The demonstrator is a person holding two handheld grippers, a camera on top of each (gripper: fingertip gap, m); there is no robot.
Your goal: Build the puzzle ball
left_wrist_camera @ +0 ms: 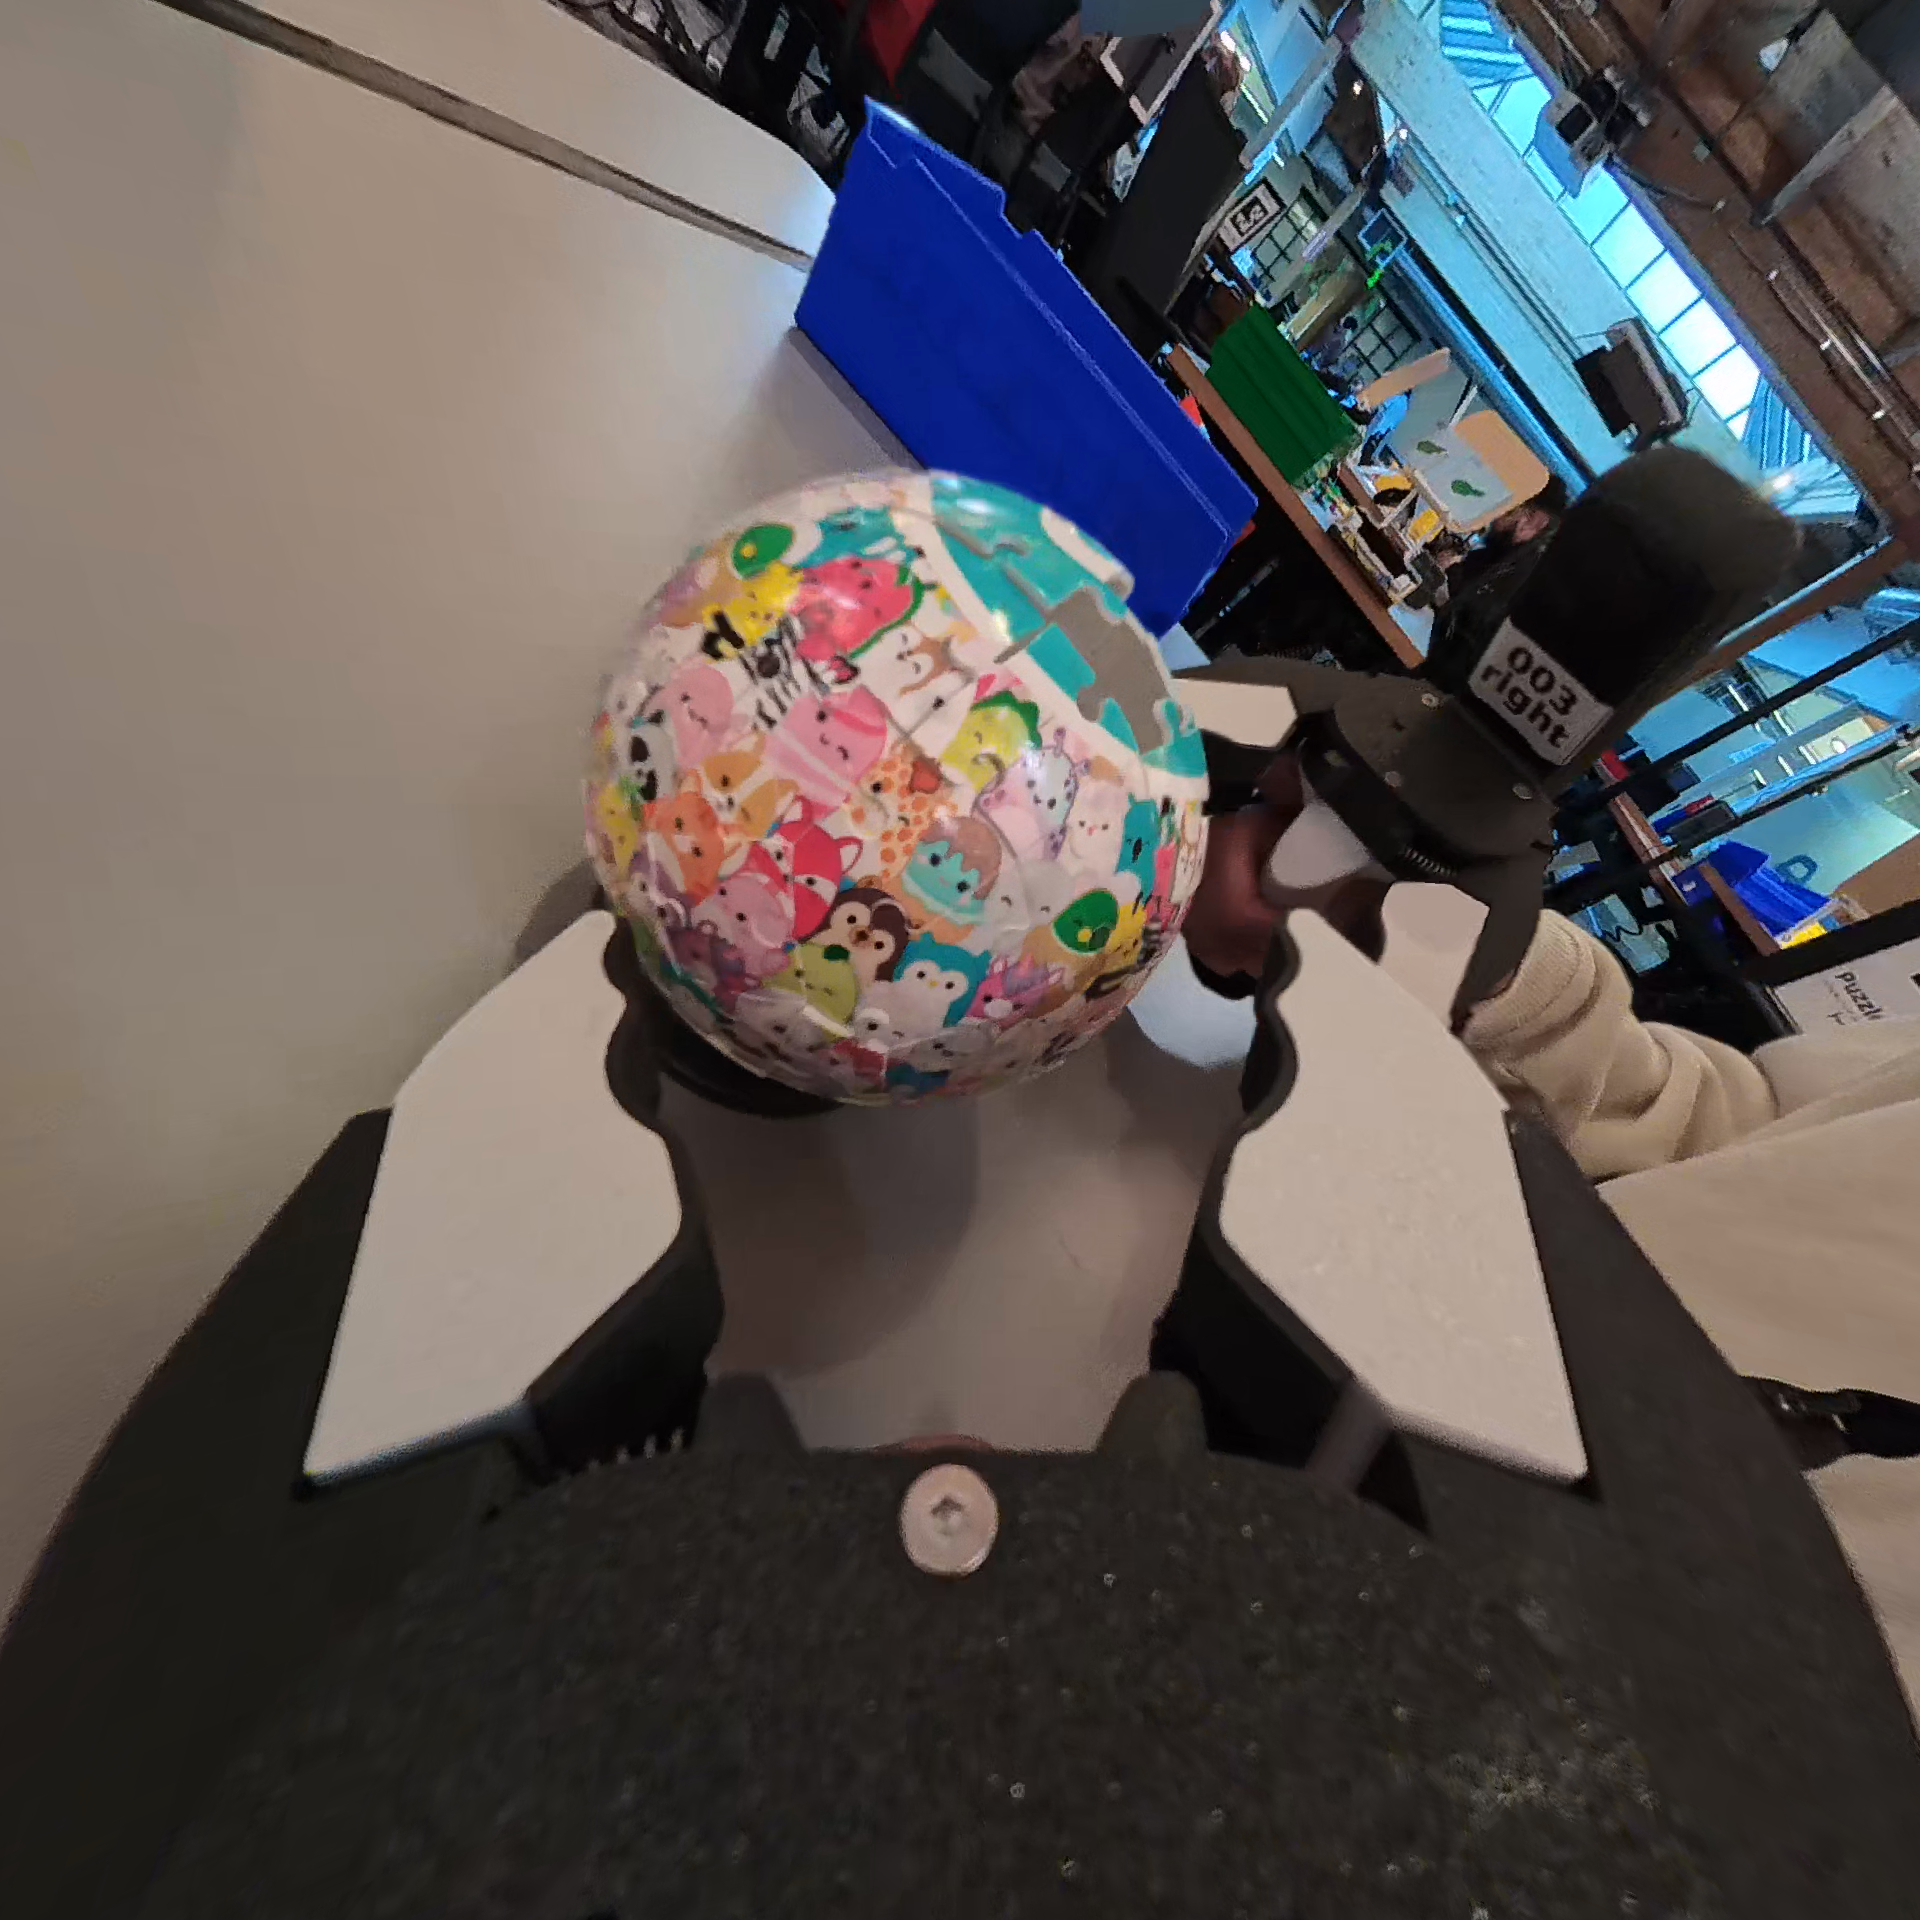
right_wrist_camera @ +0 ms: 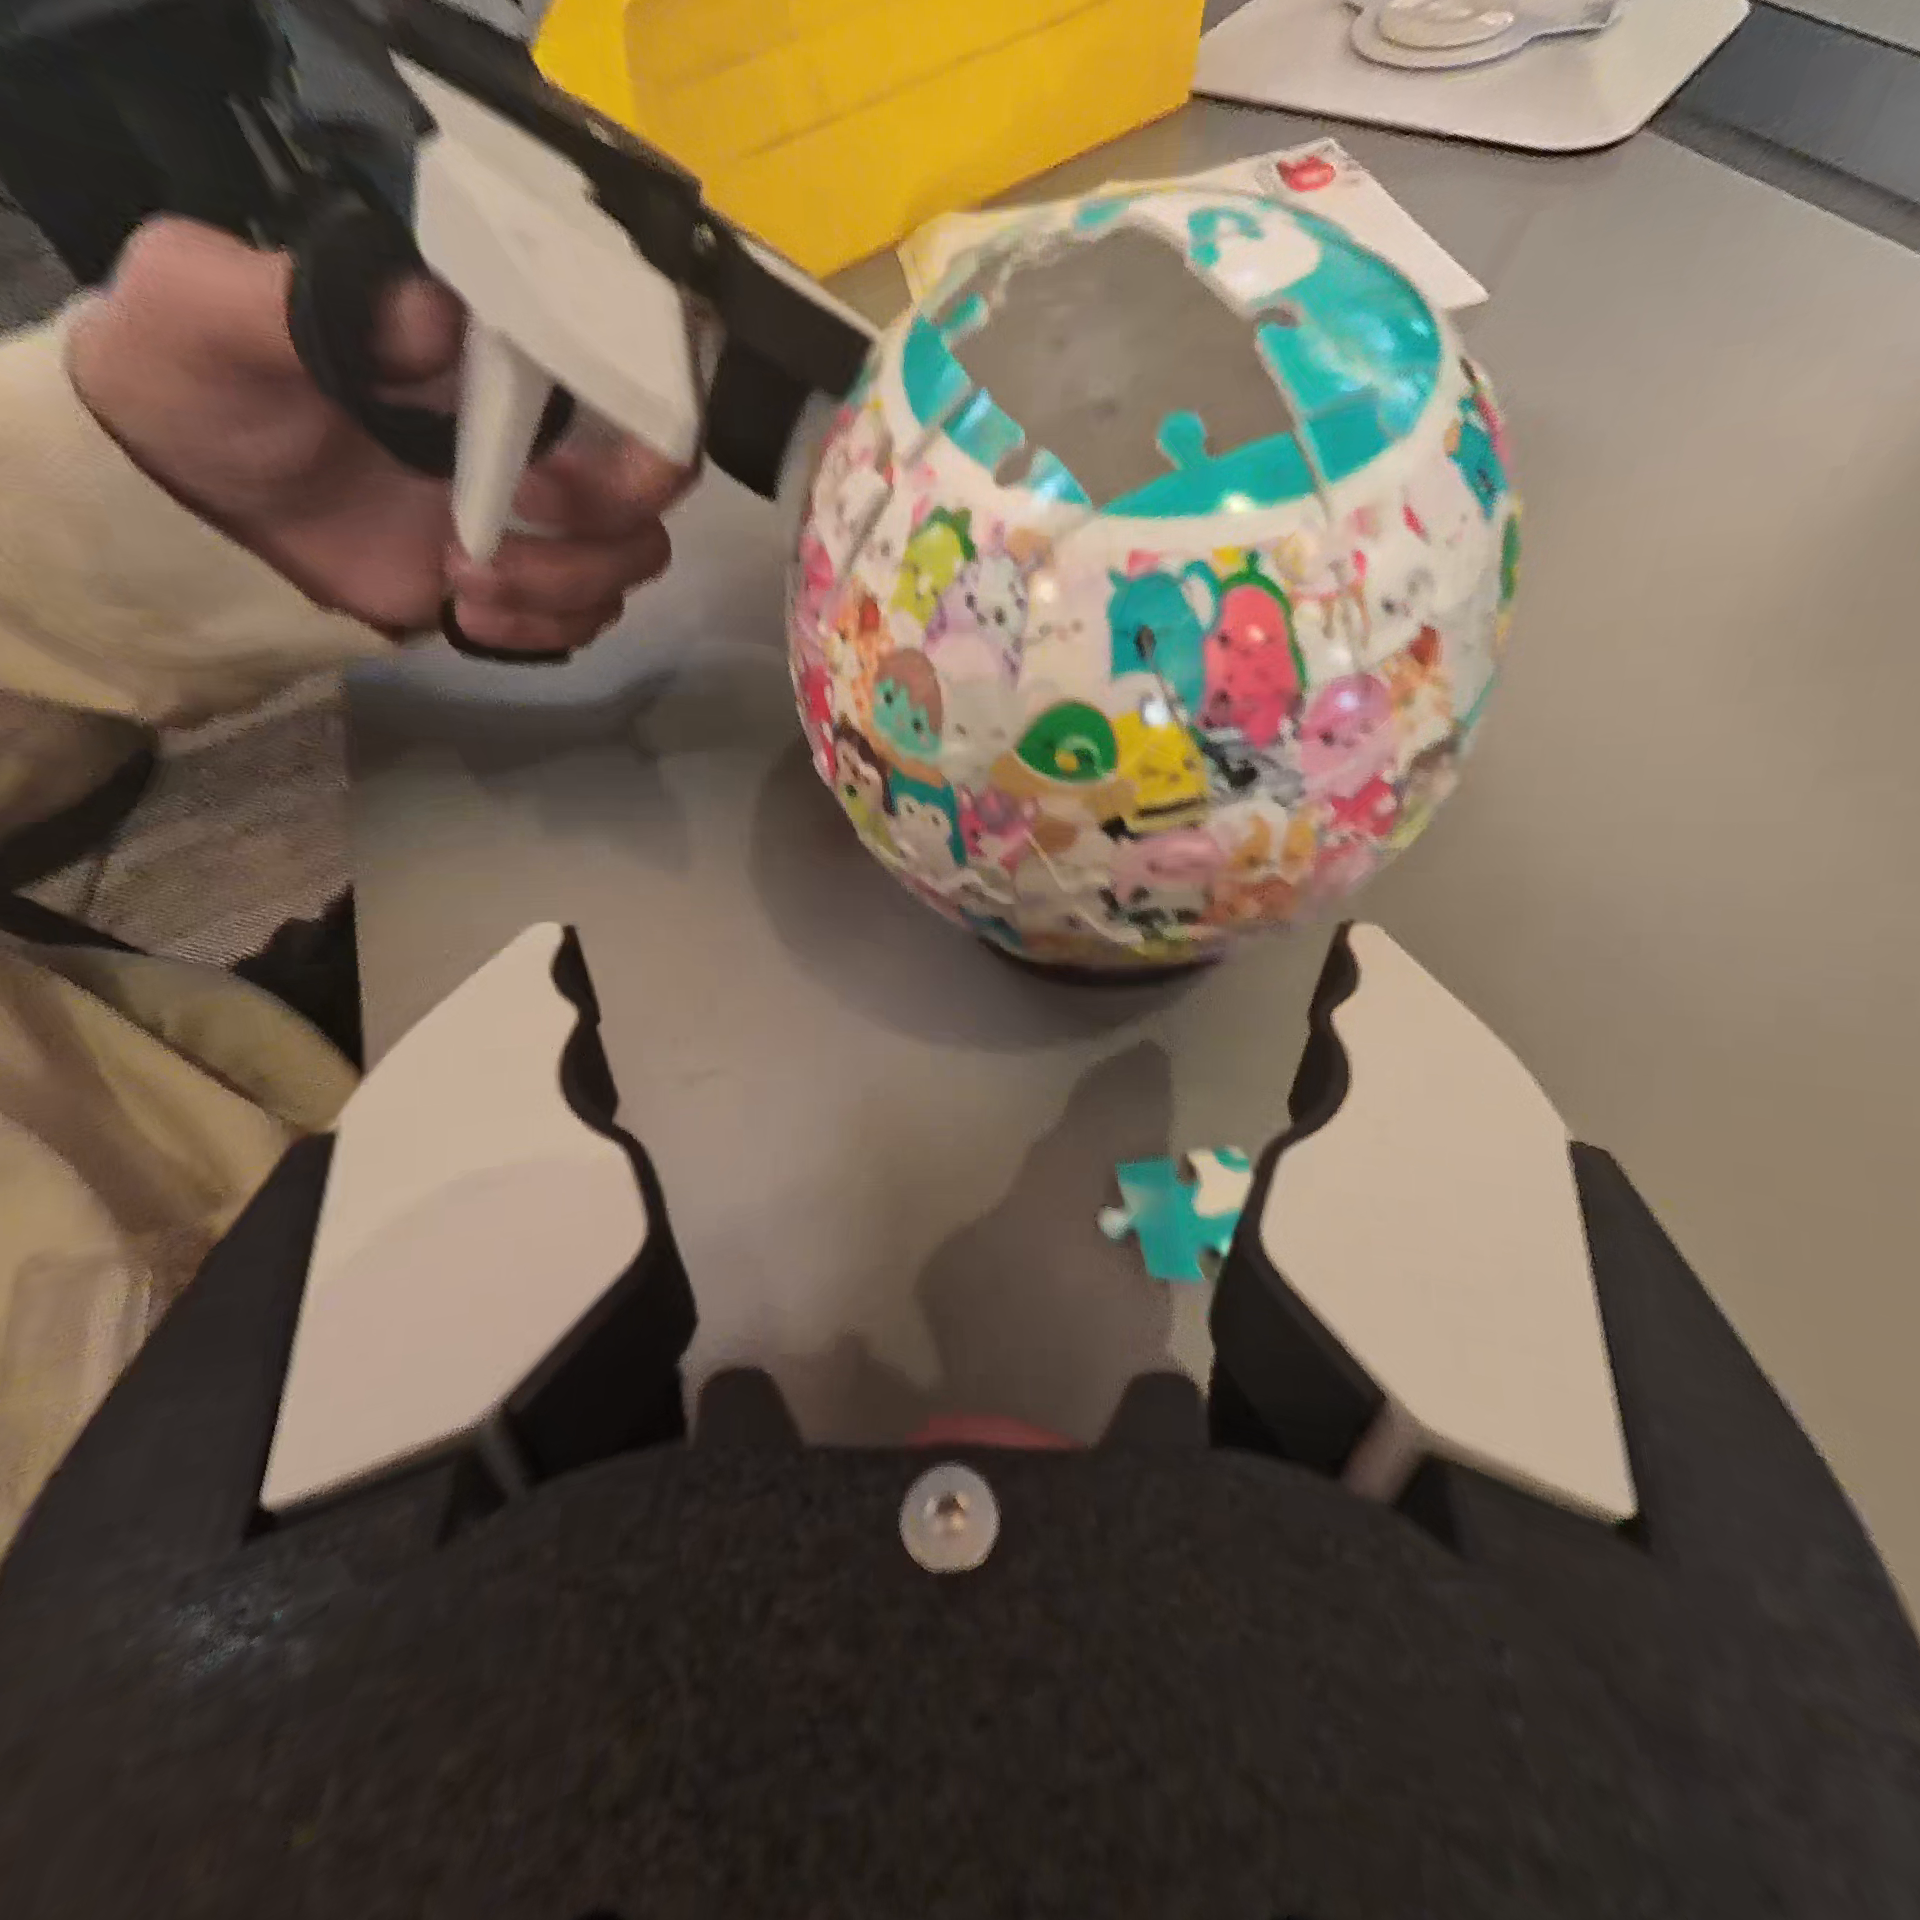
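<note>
The puzzle ball (right_wrist_camera: 1153, 665) is covered in colourful cartoon animals and stands on a dark base (right_wrist_camera: 1091, 961) on the grey table. Its teal top has a jagged hole (right_wrist_camera: 1122, 343). One loose teal and white piece (right_wrist_camera: 1174, 1216) lies on the table just inside my right gripper's right finger. My right gripper (right_wrist_camera: 956, 966) is open and empty, a little short of the ball. My left gripper (left_wrist_camera: 945, 935) is open, its fingers spread to either side of the ball (left_wrist_camera: 894, 790). In the right wrist view a left fingertip (right_wrist_camera: 821, 353) is at the ball's upper left rim.
A yellow bin (right_wrist_camera: 873, 114) stands behind the ball, with a white card (right_wrist_camera: 1382, 218) beside it and a white mat (right_wrist_camera: 1455, 62) farther back. A blue bin (left_wrist_camera: 1018, 364) stands beyond the ball in the left wrist view. A cream sleeve (right_wrist_camera: 135, 623) is at the left. Measured from the fingertips, the white card (right_wrist_camera: 1382, 218) is 30 centimetres or so from the left gripper and 40 centimetres from the right.
</note>
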